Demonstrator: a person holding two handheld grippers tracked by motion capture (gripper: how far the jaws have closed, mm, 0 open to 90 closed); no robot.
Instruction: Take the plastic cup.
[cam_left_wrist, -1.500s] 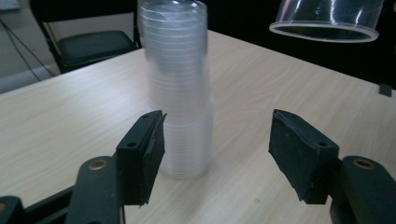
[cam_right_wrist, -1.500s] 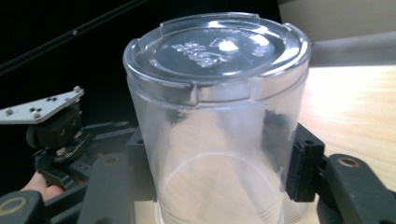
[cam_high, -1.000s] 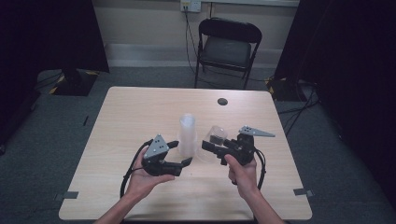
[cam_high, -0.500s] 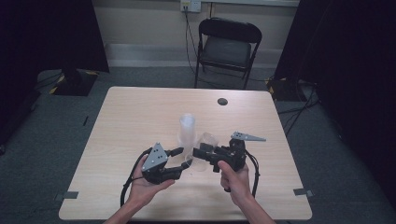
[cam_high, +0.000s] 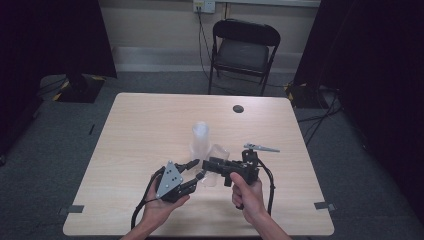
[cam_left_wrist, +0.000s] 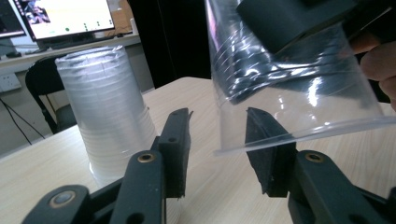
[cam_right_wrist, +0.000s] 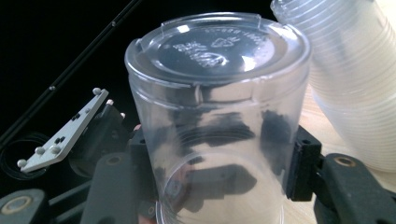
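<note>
The right gripper (cam_right_wrist: 219, 154) has its jaws pinching a clear plastic cup (cam_right_wrist: 217, 107) by its side walls, the cup's closed base pointing away from the hand and its open mouth toward it. The cup is held off the bench (cam_high: 140, 125), tilted, near the front middle. The left gripper (cam_left_wrist: 217, 140) has just been closing its jaws; they stand partly spread either side of the cup's rim (cam_left_wrist: 303, 133), which sits at its right jaw, though I cannot tell whether the pads press on it. Just behind the held cup, a stack of clear cups (cam_high: 200, 140) stands mouth-down on the bench. Farther back lies a small dark disc (cam_high: 238, 108), and a folding chair (cam_high: 242, 50) stands beyond the bench.
</note>
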